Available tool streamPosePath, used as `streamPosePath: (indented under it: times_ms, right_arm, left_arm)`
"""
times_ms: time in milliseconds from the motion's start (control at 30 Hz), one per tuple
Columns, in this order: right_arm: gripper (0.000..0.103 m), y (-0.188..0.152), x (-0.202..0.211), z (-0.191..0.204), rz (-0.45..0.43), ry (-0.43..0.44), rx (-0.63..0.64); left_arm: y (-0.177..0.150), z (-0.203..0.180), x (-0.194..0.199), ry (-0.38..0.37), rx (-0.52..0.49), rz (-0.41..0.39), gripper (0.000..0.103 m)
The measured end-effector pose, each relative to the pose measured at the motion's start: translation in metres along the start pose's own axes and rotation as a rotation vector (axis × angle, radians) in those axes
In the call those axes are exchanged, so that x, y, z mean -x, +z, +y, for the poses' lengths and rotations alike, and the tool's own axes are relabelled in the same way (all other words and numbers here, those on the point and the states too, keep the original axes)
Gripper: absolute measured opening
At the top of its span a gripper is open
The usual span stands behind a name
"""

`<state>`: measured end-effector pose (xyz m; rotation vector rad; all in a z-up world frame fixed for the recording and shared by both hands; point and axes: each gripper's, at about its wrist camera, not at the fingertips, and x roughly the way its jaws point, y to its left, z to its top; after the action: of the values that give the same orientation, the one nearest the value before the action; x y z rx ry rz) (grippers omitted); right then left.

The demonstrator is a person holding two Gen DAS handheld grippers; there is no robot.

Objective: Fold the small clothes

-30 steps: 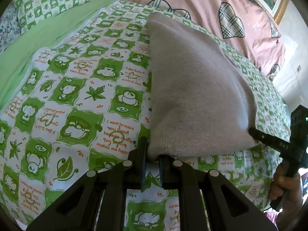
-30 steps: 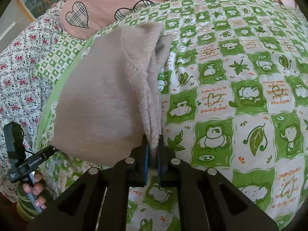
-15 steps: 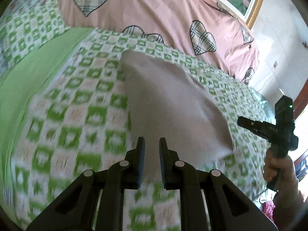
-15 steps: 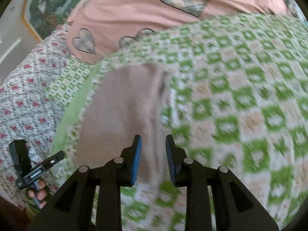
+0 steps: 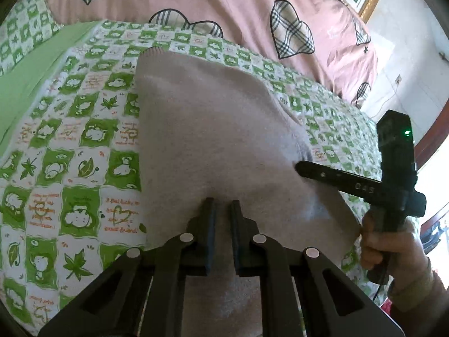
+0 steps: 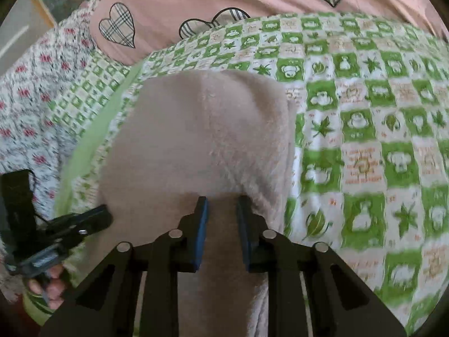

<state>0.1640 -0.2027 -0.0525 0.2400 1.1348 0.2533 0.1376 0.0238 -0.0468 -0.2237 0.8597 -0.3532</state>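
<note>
- Lying folded on the bed (image 5: 84, 146), mid-frame, the garment (image 5: 213, 146) has been let go since a second ago.
- Left gripper (image 5: 223, 210): nearly closed, empty, now over the cloth.
- Right gripper (image 6: 221, 205): jaws just narrowing, slightly apart, empty.
- Likely one fold done; smoothing or another fold next.

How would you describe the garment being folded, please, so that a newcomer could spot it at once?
Start at the bed's green-and-white checked cartoon sheet, below the pink heart-print quilt. In the sheet's middle lies a fuzzy beige knitted garment. It is the only plain, unpatterned fabric there.
</note>
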Motion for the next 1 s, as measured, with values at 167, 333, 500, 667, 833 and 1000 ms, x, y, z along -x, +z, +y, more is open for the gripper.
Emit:
streamPosePath:
  times_ms: [167, 333, 500, 667, 833, 1000]
  right_arm:
    - [0.020, -0.001, 0.012, 0.001, -0.014, 0.021, -0.024]
    - [0.022, -0.021, 0.047, 0.007, -0.052, 0.063, -0.027]
    - [0.023, -0.063, 0.067, 0.012, -0.010, 0.083, 0.005]
    - [0.022, -0.090, 0.055, -0.008, 0.026, 0.007, -0.022]
    - [0.022, -0.089, 0.056, -0.010, 0.019, -0.007, -0.037]
    - [0.023, -0.090, 0.066, -0.007, 0.010, -0.008, -0.041]
  left_arm:
    - [-0.004, -0.004, 0.015, 0.004, 0.012, -0.024, 0.010]
    - [-0.025, -0.007, 0.045, 0.006, 0.007, -0.051, 0.010]
    - [-0.060, -0.009, 0.055, 0.017, -0.003, -0.001, 0.010]
    - [-0.077, -0.006, 0.045, 0.042, 0.002, 0.035, 0.011]
    - [-0.079, -0.013, 0.046, 0.073, 0.003, 0.030, 0.012]
    - [-0.080, -0.011, 0.058, 0.071, 0.021, 0.018, 0.019]
